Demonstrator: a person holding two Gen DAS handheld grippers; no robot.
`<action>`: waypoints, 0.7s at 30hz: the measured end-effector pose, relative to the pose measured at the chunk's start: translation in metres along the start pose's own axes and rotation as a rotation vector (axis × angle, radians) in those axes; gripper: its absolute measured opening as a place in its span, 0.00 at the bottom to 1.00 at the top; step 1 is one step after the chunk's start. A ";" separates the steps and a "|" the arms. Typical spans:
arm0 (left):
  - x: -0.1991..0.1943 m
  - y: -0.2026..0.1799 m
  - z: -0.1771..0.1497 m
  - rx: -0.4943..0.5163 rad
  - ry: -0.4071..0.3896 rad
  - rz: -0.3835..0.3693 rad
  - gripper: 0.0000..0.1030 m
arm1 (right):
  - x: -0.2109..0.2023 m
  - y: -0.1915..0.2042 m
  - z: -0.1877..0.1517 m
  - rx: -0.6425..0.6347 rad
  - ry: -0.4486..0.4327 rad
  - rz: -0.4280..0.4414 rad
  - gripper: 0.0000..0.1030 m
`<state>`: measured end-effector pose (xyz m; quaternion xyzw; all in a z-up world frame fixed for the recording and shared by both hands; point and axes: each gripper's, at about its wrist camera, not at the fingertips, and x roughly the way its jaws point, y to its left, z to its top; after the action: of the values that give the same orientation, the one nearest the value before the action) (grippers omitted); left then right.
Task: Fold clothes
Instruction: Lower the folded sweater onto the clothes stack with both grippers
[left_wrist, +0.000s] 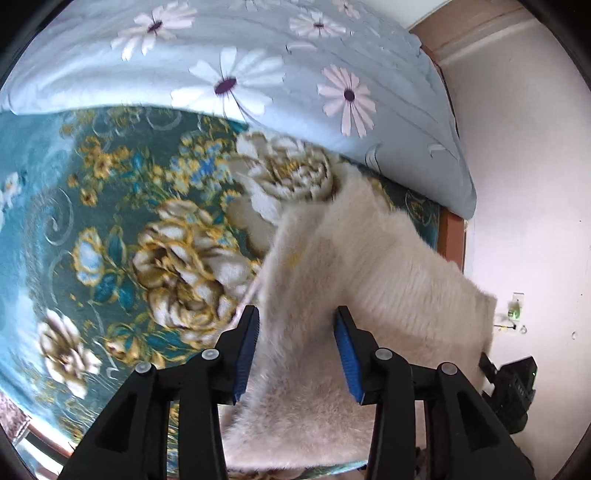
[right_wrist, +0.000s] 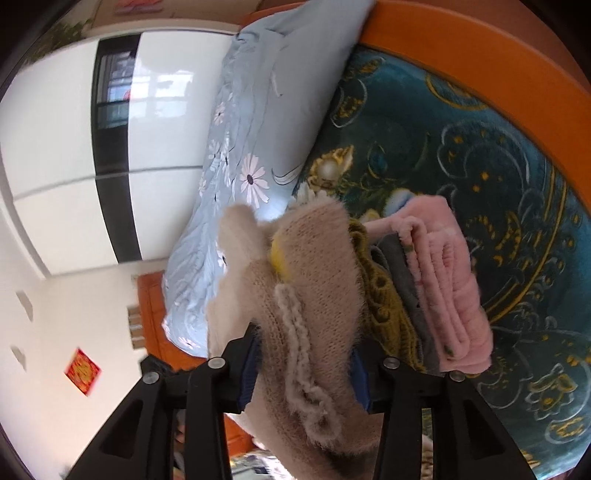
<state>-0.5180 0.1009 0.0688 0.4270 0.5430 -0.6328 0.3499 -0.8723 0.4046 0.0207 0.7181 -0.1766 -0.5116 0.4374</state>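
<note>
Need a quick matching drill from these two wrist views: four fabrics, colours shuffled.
Things:
1. fuzzy sweater
2. quilt with daisies
3. floral blanket
4. folded fleece garment

Colours:
A. pink
B. teal with gold and cream flowers
C. cream-beige
D. pale blue

Pairs: 1-C, 2-D, 3-B, 4-A
</note>
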 end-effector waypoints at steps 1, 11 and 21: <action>-0.006 0.004 0.000 -0.020 -0.024 -0.012 0.50 | -0.002 0.004 -0.002 -0.026 -0.008 -0.027 0.46; -0.040 0.018 -0.028 -0.044 -0.122 -0.046 0.53 | -0.035 0.016 -0.014 -0.081 -0.189 -0.167 0.49; -0.010 -0.056 -0.073 0.252 -0.112 0.043 0.53 | 0.026 0.118 -0.063 -0.523 0.012 -0.285 0.50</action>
<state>-0.5537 0.1820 0.0963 0.4434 0.4295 -0.7111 0.3366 -0.7820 0.3488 0.1068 0.6015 0.0666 -0.5917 0.5326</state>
